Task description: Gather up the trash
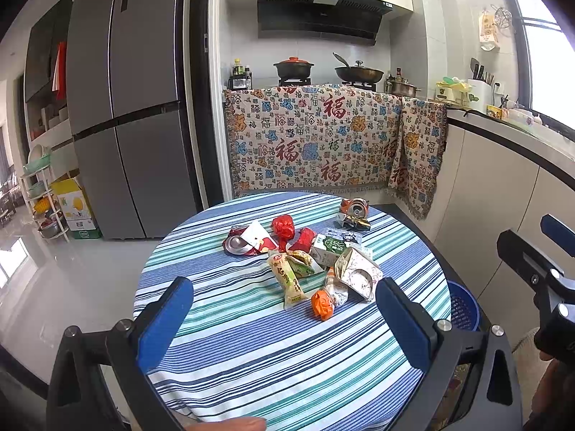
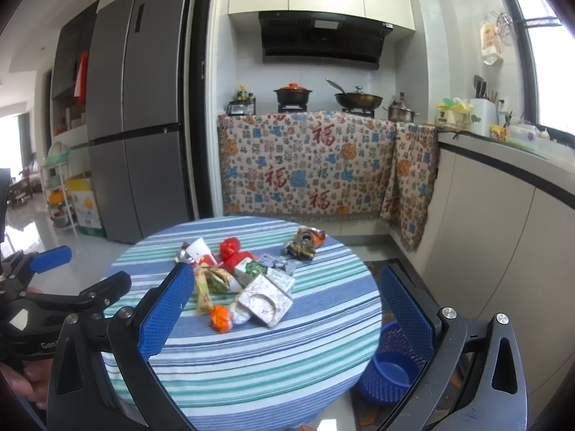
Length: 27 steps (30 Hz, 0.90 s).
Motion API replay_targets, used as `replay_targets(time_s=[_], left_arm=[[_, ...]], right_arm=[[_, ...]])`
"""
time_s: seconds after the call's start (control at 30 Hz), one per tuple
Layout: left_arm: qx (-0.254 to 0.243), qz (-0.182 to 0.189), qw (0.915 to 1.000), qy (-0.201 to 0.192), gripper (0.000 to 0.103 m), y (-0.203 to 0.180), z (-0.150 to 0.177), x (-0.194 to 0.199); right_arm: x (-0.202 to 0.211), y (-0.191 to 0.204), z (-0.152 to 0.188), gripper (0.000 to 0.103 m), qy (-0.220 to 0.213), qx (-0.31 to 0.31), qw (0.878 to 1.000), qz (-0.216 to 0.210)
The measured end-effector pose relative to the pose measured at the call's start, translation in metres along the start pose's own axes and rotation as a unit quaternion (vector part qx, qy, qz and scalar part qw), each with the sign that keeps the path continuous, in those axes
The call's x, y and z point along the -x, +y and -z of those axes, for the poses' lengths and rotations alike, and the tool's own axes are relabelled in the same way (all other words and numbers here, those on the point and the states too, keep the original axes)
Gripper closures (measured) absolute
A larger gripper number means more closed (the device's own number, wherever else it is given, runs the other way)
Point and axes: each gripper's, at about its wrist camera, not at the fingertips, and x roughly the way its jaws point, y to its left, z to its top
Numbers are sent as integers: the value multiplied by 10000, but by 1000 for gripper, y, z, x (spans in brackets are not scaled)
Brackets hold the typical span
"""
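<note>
Both tools hang over the near half of the round table (image 1: 222,370), whose striped cloth drapes over the rim. The left hand-held gripper (image 1: 284,319) is spread wide with nothing between its blue pads (image 1: 163,318); the right hand-held gripper (image 2: 287,309) is likewise released and bare.

The trash sits in a loose heap past the middle of the table, ahead of both tools and touching neither. Nearest the left one is a crumpled orange wrapper (image 1: 322,304), pressed against a folded white paper carton (image 1: 359,273). A long yellow snack packet (image 1: 287,278) lies just beside them. Behind those come a green-and-white milk carton (image 1: 329,249), a red wrapper (image 1: 284,228) and a flattened red can (image 1: 239,242). A crushed can (image 1: 354,212) lies apart, close to the far rim.

A wide band of bare cloth runs between the heap and the near edge. A blue basket (image 2: 390,362) stands on the floor at the table's right side, below the right tool. A cloth-hung stove counter (image 2: 305,165) closes the far side, a grey refrigerator (image 2: 143,107) the left.
</note>
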Motion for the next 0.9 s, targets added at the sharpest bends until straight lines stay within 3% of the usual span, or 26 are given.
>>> replay_targets(time_s=[0.9], left_arm=[[-2, 7, 10000, 10, 0, 0, 0, 0]], right_arm=[[-1, 2, 1, 0, -1, 20, 10000, -20]])
